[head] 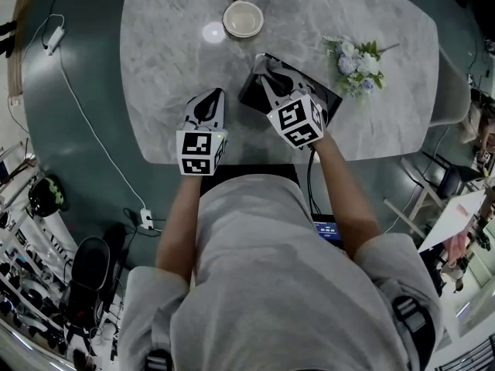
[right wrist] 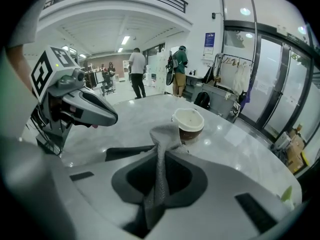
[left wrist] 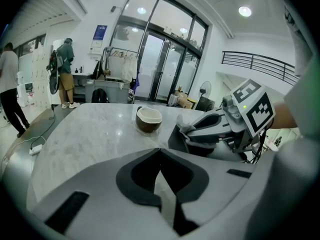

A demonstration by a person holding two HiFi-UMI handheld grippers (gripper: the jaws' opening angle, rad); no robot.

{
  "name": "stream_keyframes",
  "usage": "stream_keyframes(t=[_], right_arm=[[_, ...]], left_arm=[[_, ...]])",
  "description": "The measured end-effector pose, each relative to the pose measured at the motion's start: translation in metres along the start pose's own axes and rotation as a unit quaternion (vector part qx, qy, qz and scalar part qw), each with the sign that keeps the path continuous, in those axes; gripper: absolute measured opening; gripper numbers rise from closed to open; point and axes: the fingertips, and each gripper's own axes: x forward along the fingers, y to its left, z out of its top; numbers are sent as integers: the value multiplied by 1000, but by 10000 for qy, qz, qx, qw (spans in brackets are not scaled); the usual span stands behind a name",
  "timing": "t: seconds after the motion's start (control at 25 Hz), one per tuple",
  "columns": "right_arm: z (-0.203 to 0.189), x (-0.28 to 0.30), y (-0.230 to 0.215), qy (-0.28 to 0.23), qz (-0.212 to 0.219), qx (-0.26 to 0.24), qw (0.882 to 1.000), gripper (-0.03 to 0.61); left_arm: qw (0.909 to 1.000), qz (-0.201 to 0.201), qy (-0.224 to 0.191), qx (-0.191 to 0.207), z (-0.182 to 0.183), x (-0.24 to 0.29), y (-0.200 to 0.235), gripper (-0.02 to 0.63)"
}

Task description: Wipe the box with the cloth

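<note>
Desk: Which claw has the cloth?

Photographer: The right claw (right wrist: 160,143). Its two jaws are pressed together on a grey woven cloth (right wrist: 161,166), and a bunched fold stands up above the tips at the centre of the right gripper view.

Desk: And the box?

Photographer: The dark, flat box (head: 252,93) lies on the grey marble table (head: 170,52), just right of centre in the head view and turned at an angle to the table's edge. The right claw reaches over its upper-left corner. I cannot tell whether the cloth touches it there.

Desk: The other hand?

Photographer: The left claw (left wrist: 160,150) holds nothing. Its jaws meet at the tips, with only a pale sliver of table showing behind them. In the head view it sits just left of the box, near the table's lower edge.

Desk: Anything else on the table?

Photographer: A bowl (head: 243,18), brown outside and cream inside, stands at upper centre, apart from the box. A small bunch of flowers (head: 357,64) lies at the upper right.
</note>
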Motion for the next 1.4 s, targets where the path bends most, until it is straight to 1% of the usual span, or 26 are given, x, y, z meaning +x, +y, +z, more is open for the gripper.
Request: stream_keyframes(t=[0.64, 1.08, 1.24, 1.4], right_arm=[[-3, -9, 39, 109, -153, 126, 9997, 41], [-6, -16, 72, 77, -310, 386, 9987, 41], [-7, -16, 73, 84, -391, 424, 9983, 41], [-4, -21, 68, 55, -507, 476, 9976, 41]], left_arm=[[9987, -456, 74, 222, -9, -10, -5, 21], [9965, -719, 114, 416, -17, -23, -11, 21], [9958, -801, 103, 434, -18, -25, -13, 21], [9955, -884, 68, 330, -15, -25, -18, 22]])
